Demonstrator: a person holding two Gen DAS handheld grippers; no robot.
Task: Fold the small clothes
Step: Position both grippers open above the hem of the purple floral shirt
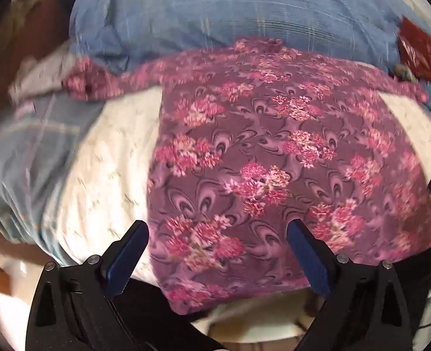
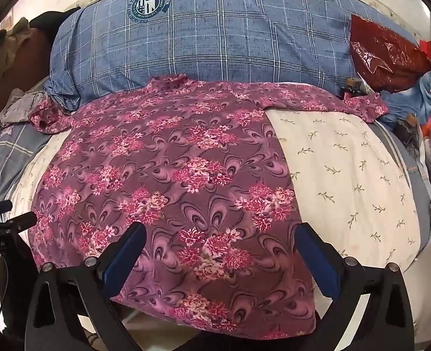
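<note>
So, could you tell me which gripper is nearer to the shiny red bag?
Right. The red bag lies at the far right. The right gripper hovers over the floral top's right half, the left gripper over its left half, farther away.

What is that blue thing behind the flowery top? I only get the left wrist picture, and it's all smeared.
Observer: A blue checked pillow; the right wrist view is sharp and shows a round crest printed on it with the word STARS.
Operator: And the white patch beside the top?
Observer: A cream sheet printed with small green sprigs, which your view blurs out.
Operator: Is the top's far sleeve laid out?
Observer: The purple floral top has that sleeve stretched sideways, its cuff reaching toward a shiny red bag.
Operator: Is the other gripper holding anything?
Observer: No, the right gripper is open above the hem.
</note>
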